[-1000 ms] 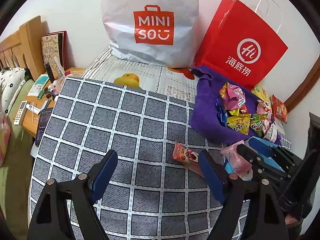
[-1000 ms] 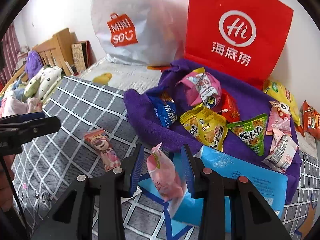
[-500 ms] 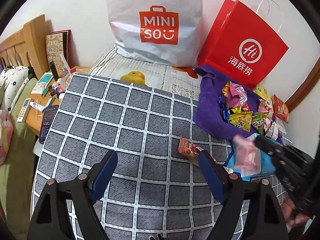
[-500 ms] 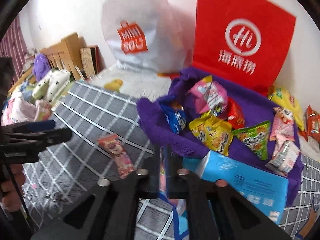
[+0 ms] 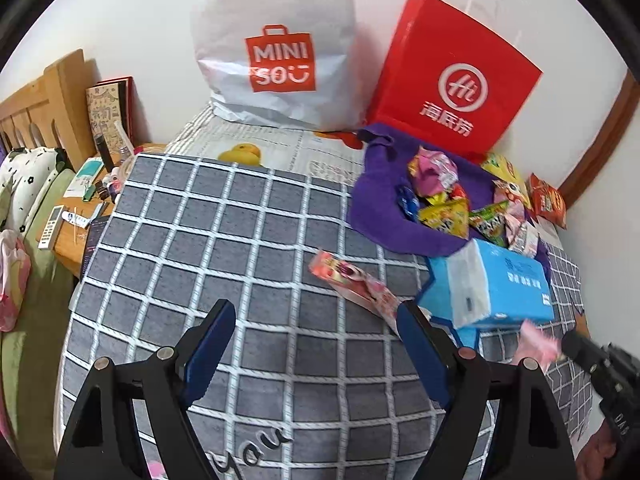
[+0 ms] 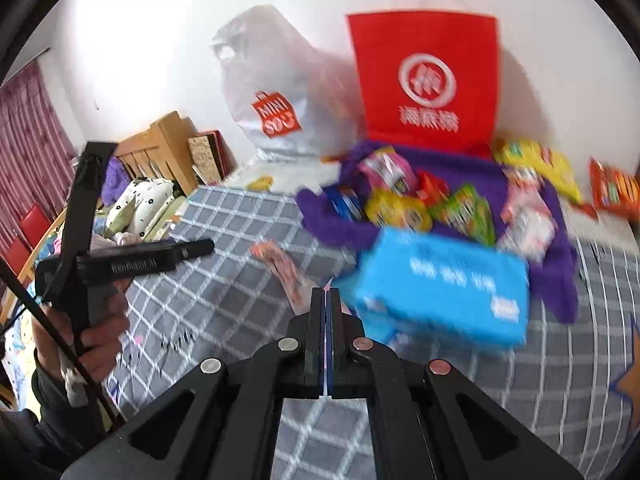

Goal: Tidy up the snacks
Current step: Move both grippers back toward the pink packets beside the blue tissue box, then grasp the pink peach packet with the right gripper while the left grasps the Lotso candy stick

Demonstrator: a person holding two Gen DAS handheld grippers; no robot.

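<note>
the right claw (image 6: 327, 294) is clenched on a pink snack packet (image 5: 538, 344); the purple cloth (image 6: 560, 280) with the snack pile lies far right of it. the left claw (image 5: 316, 344) hangs released.

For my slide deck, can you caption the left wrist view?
Open left tongs above the checked blanket; right tongs carry a pink snack packet beside the blue tissue pack.

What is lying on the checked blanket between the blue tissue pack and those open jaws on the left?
A long pink snack packet lies flat there, running from mid-blanket toward the left gripper, beside the tissue pack. The left wrist view shows it clearly.
</note>
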